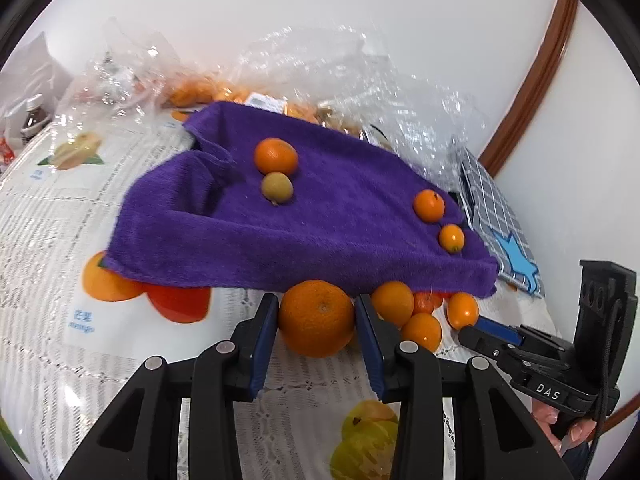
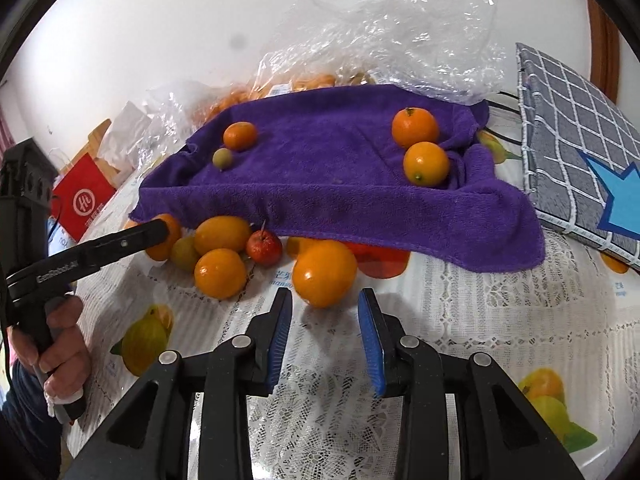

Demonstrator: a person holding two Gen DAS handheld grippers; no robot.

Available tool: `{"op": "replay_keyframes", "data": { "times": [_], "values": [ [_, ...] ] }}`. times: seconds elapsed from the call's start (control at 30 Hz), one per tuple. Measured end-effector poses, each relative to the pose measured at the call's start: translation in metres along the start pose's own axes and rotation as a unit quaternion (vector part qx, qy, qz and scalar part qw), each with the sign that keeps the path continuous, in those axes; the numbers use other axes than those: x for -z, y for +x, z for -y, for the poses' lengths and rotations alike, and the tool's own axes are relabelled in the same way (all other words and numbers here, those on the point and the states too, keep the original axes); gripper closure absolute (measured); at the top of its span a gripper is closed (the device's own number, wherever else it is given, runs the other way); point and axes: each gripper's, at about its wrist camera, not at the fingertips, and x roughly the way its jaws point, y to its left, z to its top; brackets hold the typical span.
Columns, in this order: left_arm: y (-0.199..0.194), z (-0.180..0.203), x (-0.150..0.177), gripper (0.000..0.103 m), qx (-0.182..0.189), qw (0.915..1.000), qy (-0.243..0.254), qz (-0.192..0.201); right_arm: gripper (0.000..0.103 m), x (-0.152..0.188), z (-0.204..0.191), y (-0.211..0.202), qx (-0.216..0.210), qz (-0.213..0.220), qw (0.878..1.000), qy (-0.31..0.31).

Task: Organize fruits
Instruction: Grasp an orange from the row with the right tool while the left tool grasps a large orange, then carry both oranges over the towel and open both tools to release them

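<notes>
A purple towel lies on the table and also shows in the right wrist view. On it sit an orange, a small green-brown fruit and two small oranges. My left gripper has its pads against both sides of a large orange at the towel's front edge. Several small oranges lie right of it. My right gripper is open and empty, just short of an orange. A small red fruit lies among the loose oranges.
Clear plastic bags with more fruit lie behind the towel. A grey checked pad sits to the right. A red box stands at far left. The tablecloth has printed fruit pictures. A bottle stands far left.
</notes>
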Motion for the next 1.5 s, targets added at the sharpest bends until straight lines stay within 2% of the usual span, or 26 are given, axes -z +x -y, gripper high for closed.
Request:
{"op": "replay_keyframes", "data": {
  "times": [0.13, 0.2, 0.27, 0.3, 0.4, 0.53, 0.83, 1.0, 1.2, 1.5],
  "values": [
    [-0.004, -0.003, -0.002, 0.066, -0.003, 0.9999, -0.005, 0.011, 0.061, -0.005, -0.001, 0.004, 0.002, 0.000, 1.000, 0.003],
    [-0.004, -0.003, -0.002, 0.066, -0.005, 0.9999, -0.005, 0.012, 0.061, -0.008, -0.002, 0.007, 0.008, 0.003, 1.000, 0.005],
    [-0.005, -0.004, -0.003, 0.066, -0.006, 0.9999, -0.005, 0.015, 0.064, -0.014, -0.004, 0.013, 0.016, 0.001, 1.000, 0.009],
    [-0.006, -0.004, -0.003, 0.066, -0.006, 0.9998, -0.005, 0.016, 0.071, -0.015, -0.004, 0.015, 0.020, -0.001, 1.000, 0.010],
    [-0.007, -0.006, -0.003, 0.066, -0.008, 0.9998, -0.008, 0.019, 0.071, -0.016, -0.009, 0.015, 0.026, 0.000, 1.000, -0.004],
    [-0.010, -0.010, -0.004, 0.066, -0.003, 0.9995, -0.019, 0.024, 0.071, -0.010, -0.016, -0.001, 0.019, 0.033, 0.999, -0.026],
    [-0.018, -0.013, -0.006, 0.066, 0.003, 0.9985, -0.032, 0.045, 0.071, -0.008, -0.016, -0.016, 0.011, 0.064, 0.998, -0.026],
    [-0.030, -0.011, -0.014, 0.066, 0.003, 0.9966, -0.032, 0.076, 0.071, -0.011, -0.012, -0.025, -0.003, 0.079, 0.997, -0.014],
    [-0.039, -0.005, -0.040, 0.066, 0.007, 0.9950, -0.017, 0.098, 0.071, -0.035, 0.004, -0.044, -0.029, 0.109, 0.993, 0.026],
    [-0.033, 0.005, -0.087, 0.066, -0.005, 0.9912, 0.037, 0.127, 0.071, -0.092, -0.004, -0.048, 0.034, 0.149, 0.988, 0.001]
  ]
}}
